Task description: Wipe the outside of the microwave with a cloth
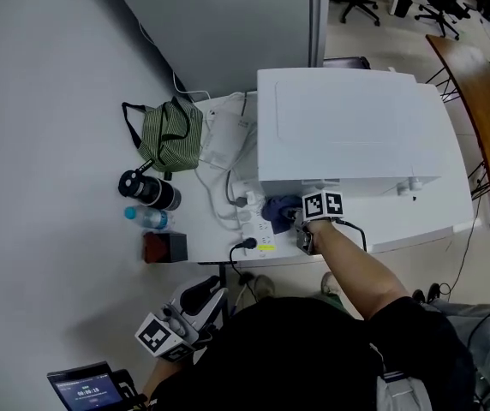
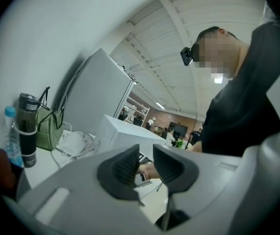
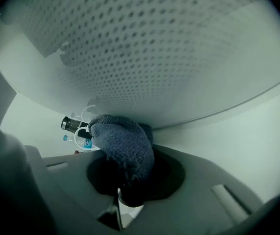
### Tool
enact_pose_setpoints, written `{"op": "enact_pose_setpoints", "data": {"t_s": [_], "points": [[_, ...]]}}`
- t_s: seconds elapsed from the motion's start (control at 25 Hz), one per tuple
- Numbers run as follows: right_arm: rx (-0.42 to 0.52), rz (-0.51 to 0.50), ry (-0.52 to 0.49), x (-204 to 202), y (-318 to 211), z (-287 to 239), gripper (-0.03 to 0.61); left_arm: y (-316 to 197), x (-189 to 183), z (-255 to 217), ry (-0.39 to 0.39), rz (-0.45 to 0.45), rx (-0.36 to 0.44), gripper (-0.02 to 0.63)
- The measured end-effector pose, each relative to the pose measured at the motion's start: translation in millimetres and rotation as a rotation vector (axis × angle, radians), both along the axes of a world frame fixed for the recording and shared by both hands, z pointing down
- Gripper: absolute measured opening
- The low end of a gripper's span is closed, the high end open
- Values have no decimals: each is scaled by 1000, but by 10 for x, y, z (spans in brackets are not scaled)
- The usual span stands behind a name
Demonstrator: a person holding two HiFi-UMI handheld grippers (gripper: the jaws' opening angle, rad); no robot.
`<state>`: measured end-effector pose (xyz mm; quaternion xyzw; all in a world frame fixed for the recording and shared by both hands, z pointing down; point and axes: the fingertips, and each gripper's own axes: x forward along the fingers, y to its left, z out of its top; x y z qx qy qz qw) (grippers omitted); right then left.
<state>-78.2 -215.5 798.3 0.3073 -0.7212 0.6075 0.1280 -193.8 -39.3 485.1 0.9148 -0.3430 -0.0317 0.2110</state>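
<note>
Right gripper [image 3: 125, 182]: jaws closed on a bunched blue cloth [image 3: 124, 143], which fills the space between them and rises clear of the tips. Directly above and ahead of the jaws is the dotted white face of the microwave [image 3: 154, 43]. The top of the cloth lies at its lower edge; contact cannot be confirmed from this view. Past the cloth, left of the jaws, a black flask [image 3: 70, 125] and a bottle [image 3: 67, 138] lie small in the distance.

In the head view, the right gripper [image 1: 295, 223] sits at the microwave's [image 1: 348, 127] near left corner, low down, with the cloth [image 1: 277, 211] between jaws and casing. A power strip [image 1: 258, 229] with plugged cables lies on the white surface [image 1: 433, 225] just left of the jaws.

Farther left of these jaws, well apart:
- a dark red box [image 1: 164, 247]
- the bottle [image 1: 146, 218]
- the flask [image 1: 149, 189]
- a green striped bag [image 1: 172, 135]

Left gripper [image 2: 146, 165]: jaws parted by a narrow gap, nothing between the pads. Beyond the jaws the microwave [image 2: 125, 133] stands on the surface, with the bag [image 2: 47, 126], flask [image 2: 27, 129] and bottle [image 2: 11, 136] off to the left. In the head view, the left gripper [image 1: 204, 302] is held low, off the near edge of the surface, well apart from the microwave.
</note>
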Motion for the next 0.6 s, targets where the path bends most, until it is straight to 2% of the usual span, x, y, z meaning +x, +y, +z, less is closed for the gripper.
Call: {"op": "enact_pose_setpoints", "data": {"t_s": [0.12,0.28,0.6], "points": [[-8,48,4,295,10,17,57,-34,154,-28,-5,33,3,87],[-13,134,44,1047,51,75,57,-91,534,-44,-6,94,5,87],[3,409,172,3304,179,140,57,-141,1631,-84,-4,275,14,87]]}}
